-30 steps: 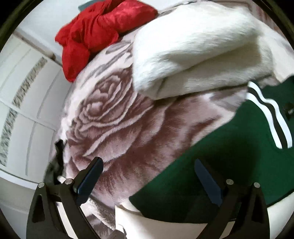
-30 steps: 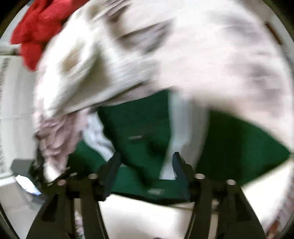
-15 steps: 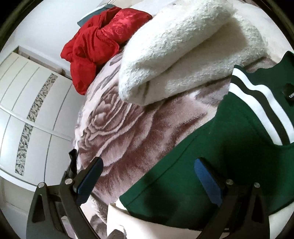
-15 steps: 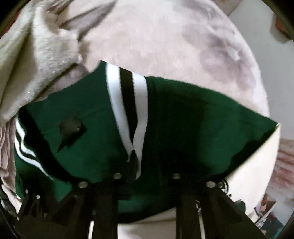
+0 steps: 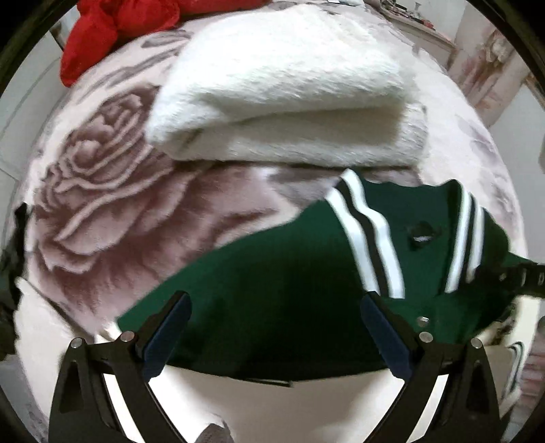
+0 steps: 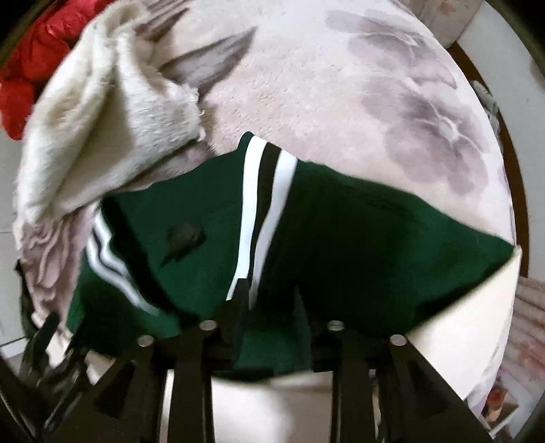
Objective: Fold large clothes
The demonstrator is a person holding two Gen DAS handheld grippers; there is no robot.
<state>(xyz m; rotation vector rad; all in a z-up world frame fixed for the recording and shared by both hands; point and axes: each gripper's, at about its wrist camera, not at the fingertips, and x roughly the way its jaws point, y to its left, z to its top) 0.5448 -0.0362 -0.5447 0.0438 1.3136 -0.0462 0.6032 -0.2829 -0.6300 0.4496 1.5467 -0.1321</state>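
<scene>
Left wrist view: left gripper (image 5: 272, 332) spread wide and empty over the near edge of the green garment (image 5: 289, 289), which lies on the rose-patterned blanket (image 5: 102, 204) in front of a folded white fleece (image 5: 279, 102), with a red garment (image 5: 102, 30) bunched at the far end; white-and-black stripes meeting near the middle, so seemingly folded partway already.

Right wrist view: right gripper (image 6: 269, 306) low over the same green cloth, jaws opening with a tuck of fabric between them, grip apparently releasing; further folds and squaring-up probably left.

2 close downward views, shared green garment (image 5: 279, 300)
</scene>
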